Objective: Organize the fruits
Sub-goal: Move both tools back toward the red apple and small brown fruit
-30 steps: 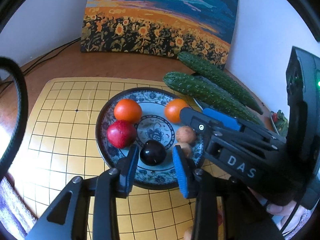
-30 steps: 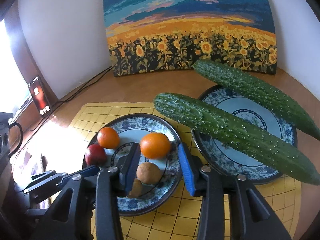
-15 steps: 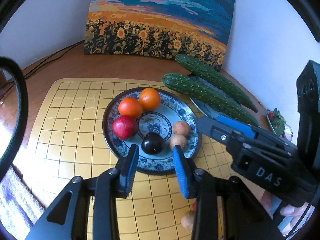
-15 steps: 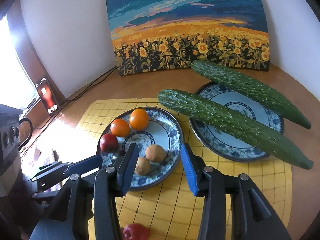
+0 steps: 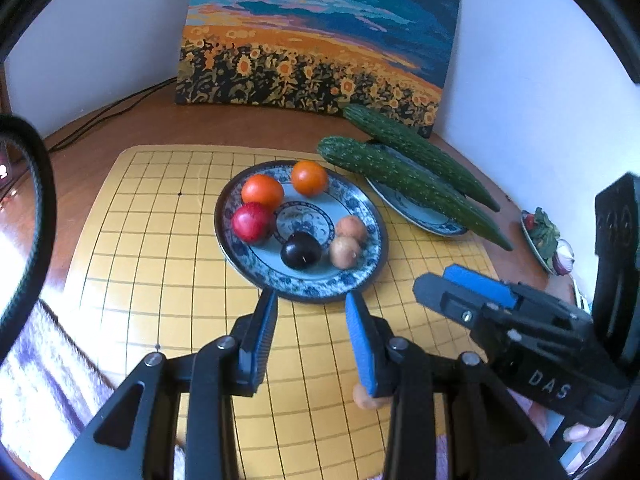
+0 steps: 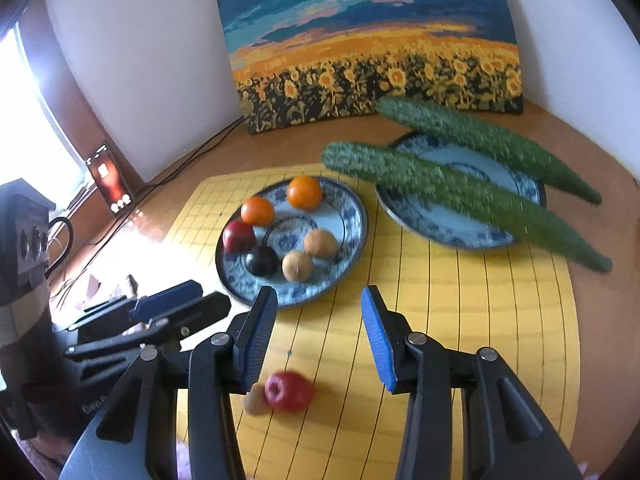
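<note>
A blue-patterned plate on the yellow grid board holds two orange fruits, a red fruit, a dark plum and two brown fruits. My left gripper hangs open and empty just short of the plate's near rim. My right gripper is also open and empty, short of the same plate. Below it on the board lie a red apple and a brown fruit, touching each other. Two cucumbers lie across a second plate.
A sunflower painting leans on the wall behind the plates. A lit phone and cables lie at the far left. A small dish of greens stands at the right edge. In the left wrist view, the right gripper's body sits close on the right.
Both grippers have drawn back from the fruit plate toward the board's near edge. One orange fruit now lies next to the other. The red apple and a brown fruit came into the right wrist view.
</note>
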